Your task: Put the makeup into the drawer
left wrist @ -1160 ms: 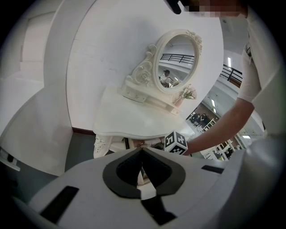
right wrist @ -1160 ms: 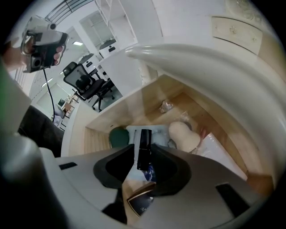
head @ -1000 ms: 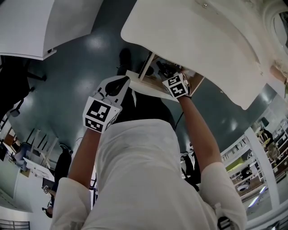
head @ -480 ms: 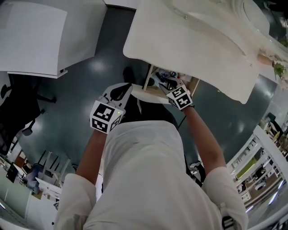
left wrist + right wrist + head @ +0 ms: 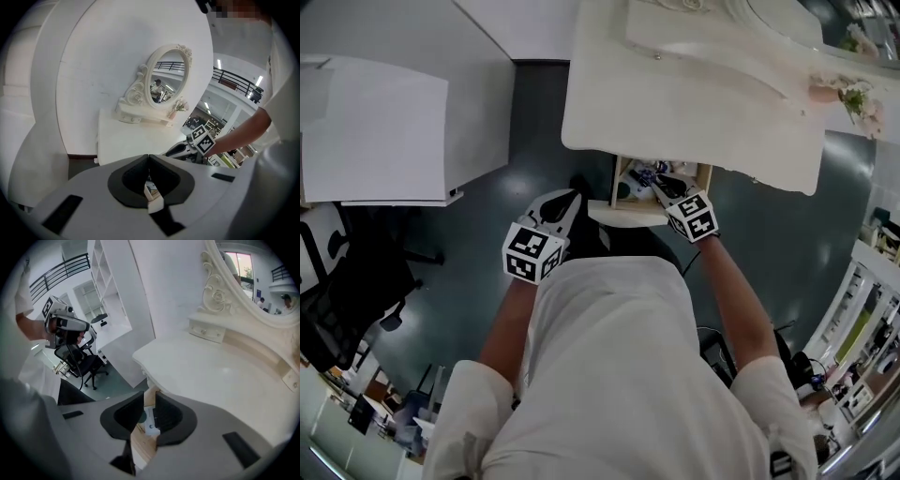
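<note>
The little wood-lined drawer with the white front (image 5: pixel 630 214) is pulled out from under the white vanity desk (image 5: pixel 703 112). The makeup (image 5: pixel 647 175), a jumble of small dark, white and blue pieces, is sitting inside it.

The right gripper (image 5: pixel 666 190) hangs right over the drawer with its fingers (image 5: pixel 169 416) a narrow gap apart. In that gap I only see the drawer's wooden side wall and a small white piece lying lower down, so I'd say nothing's clamped. The left gripper (image 5: pixel 561 199) is off to the left of the drawer over the dark floor. Its fingers (image 5: pixel 131 178) are pressed together at the tips, with nothing gripped as far as I can see.

What worries me is that the right fingers pretty much straddle that wooden wall. Pull away at an angle and they could catch it and yank the drawer crooked, or sweep a piece out over the edge. And if the drawer gets pushed in while that gripper's low, it'll jam against the desk's edge.
</note>
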`<state>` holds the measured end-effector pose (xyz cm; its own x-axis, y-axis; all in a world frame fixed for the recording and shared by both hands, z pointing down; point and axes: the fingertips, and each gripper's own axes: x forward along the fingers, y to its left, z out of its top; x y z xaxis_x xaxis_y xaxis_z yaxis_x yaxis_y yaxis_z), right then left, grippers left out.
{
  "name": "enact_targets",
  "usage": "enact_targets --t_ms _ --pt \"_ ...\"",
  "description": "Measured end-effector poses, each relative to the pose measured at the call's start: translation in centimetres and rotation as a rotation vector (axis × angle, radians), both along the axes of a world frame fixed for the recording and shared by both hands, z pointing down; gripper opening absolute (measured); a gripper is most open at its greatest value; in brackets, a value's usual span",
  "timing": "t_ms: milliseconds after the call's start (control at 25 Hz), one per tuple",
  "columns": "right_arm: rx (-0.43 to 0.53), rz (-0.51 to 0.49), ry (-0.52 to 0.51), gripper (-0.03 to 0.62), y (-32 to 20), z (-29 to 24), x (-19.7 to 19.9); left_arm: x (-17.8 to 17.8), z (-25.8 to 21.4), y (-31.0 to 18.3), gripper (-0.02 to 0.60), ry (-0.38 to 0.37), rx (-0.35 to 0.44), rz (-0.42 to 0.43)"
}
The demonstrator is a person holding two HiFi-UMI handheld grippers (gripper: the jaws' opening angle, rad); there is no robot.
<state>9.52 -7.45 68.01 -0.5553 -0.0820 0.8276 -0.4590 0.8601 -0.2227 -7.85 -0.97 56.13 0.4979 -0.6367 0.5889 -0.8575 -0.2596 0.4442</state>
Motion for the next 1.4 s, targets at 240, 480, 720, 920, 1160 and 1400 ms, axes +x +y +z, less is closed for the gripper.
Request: enact_targets --t_ms 240,480,720,920,1160,1400 --pt "0.086 0.157 -0.026 0.072 -1.0 -3.6 1.4 -0.4 -1.1 -0.9 0.017 0.03 0.028 0.075" --pt "0.172 0.274 -0.064 0.044 -1.0 -7.0 3.5 -0.1 -2.1 -2.5 0.017 0.04 0.063 0.15" --pt "0.253 0.327 -0.128 0.034 0.4 -11.1 5.7 1.5 -3.8 -2.7 0.017 0.023 0.111 0.177" --pt "0.304 0.369 -0.196 0.029 1.8 -14.6 8.2 3.6 -4.7 -1.6 0.017 0.005 0.131 0.175" --pt "0.353 0.4 -0.259 0.029 5.5 -18.2 11.8 6.4 -6.4 1.5 0.017 0.009 0.156 0.12" --pt "0.387 0.423 -0.294 0.029 9.5 -20.2 16.2 9.4 -9.1 5.3 0.017 0.005 0.208 0.084"
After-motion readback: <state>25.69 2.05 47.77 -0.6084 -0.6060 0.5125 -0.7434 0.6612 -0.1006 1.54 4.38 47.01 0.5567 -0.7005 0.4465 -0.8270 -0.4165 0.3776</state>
